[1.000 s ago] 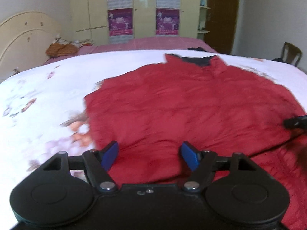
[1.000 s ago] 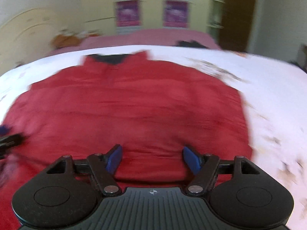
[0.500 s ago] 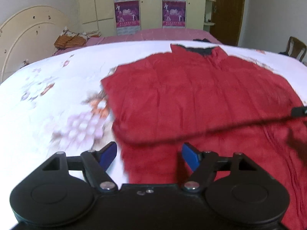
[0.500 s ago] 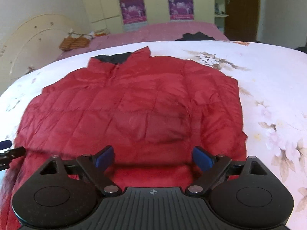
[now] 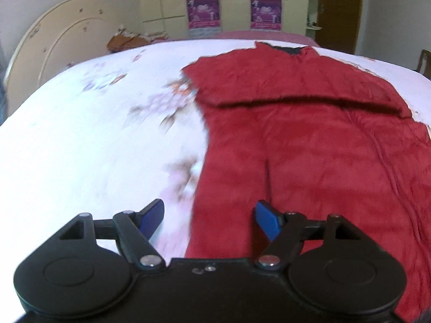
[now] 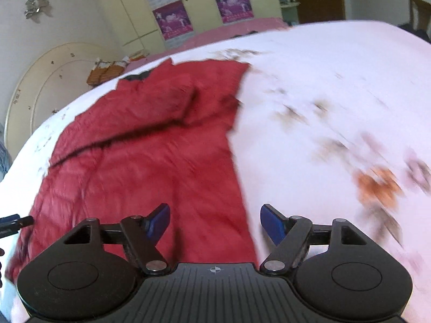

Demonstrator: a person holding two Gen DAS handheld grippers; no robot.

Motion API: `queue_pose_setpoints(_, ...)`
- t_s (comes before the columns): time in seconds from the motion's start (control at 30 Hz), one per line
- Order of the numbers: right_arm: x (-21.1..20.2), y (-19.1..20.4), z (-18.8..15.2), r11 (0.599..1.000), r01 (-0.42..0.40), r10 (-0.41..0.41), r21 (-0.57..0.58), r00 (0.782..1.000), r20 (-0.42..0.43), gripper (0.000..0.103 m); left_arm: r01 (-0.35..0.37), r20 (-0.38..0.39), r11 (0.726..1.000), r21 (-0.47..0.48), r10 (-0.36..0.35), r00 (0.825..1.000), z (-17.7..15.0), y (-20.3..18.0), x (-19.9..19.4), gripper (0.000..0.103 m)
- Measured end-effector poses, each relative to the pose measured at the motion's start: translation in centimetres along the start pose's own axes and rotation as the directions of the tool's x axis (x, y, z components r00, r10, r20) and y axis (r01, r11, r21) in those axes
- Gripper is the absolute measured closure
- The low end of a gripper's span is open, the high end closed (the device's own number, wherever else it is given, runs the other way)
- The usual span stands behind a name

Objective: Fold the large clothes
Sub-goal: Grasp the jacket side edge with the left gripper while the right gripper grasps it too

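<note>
Blue fingertip pads (image 5: 152,216) of the left gripper (image 5: 210,219) stand wide apart in the nearest part of the left wrist view, with nothing between them. Its left pad hangs over the white floral bedsheet (image 5: 80,140) and its right pad over the near left edge of the red puffer jacket (image 5: 309,156). The right gripper (image 6: 215,222) is spread just as wide and also holds nothing; its left pad sits above the jacket's (image 6: 150,161) near right edge, its right pad above the sheet (image 6: 336,102).

Beyond the grippers the jacket lies spread flat on the bed. A dark crease runs across it from side to side, where an upper layer lies over the lower part. The dark-lined collar (image 5: 291,49) points to the far side of the bed. At the left edge of the right wrist view, the dark tip of the other gripper (image 6: 16,222) shows beside the jacket's edge.

Farther back, a pink bedspread (image 6: 242,27) covers the far part of the bed. A cream curved headboard (image 5: 54,51) leans at the left wall, with an orange-brown bundle (image 5: 126,40) near it. Purple posters (image 5: 203,10) hang on pale yellow wardrobe doors, and a dark wooden door (image 5: 339,10) stands to the right.
</note>
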State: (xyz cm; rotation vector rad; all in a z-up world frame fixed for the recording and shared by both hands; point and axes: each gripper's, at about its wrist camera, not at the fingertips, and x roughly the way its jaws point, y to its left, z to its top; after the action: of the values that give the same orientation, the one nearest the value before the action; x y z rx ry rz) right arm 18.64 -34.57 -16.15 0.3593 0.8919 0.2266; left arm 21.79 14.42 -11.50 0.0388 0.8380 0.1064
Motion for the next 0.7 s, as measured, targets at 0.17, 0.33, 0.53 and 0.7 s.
queue_pose_setpoints(0.17,-2.8,-3.0,-3.9,0.997,-0.016,0.020,0.069,0.998,-0.057,0.029,0.012,-0.018,0.998,-0.069,-0.014,1.000,-3.6,1.8,-2.6,0.031)
queue_pose_setpoints(0.33,-5.0,-4.3,-6.2,0.985,-0.092,0.100,0.143,0.994,-0.050,0.029,0.117,-0.014,0.971,-0.207,-0.122,0.992,-6.7,4.4,-4.7,0.032)
queue_pose_setpoints(0.53,-5.4,-4.8,-6.8,0.947,-0.218,0.234,0.235,0.971,-0.043,0.029,0.290,0.033,0.881,-0.373,-0.300,0.953,-8.1,7.1,-5.2,0.032)
queue_pose_setpoints(0.7,-3.3,-6.6,-5.9,0.875,-0.302,0.335,0.378,0.942,-0.024,0.047,0.399,0.059,0.794,-0.459,-0.421,0.905,-7.6,6.5,-3.6,0.033)
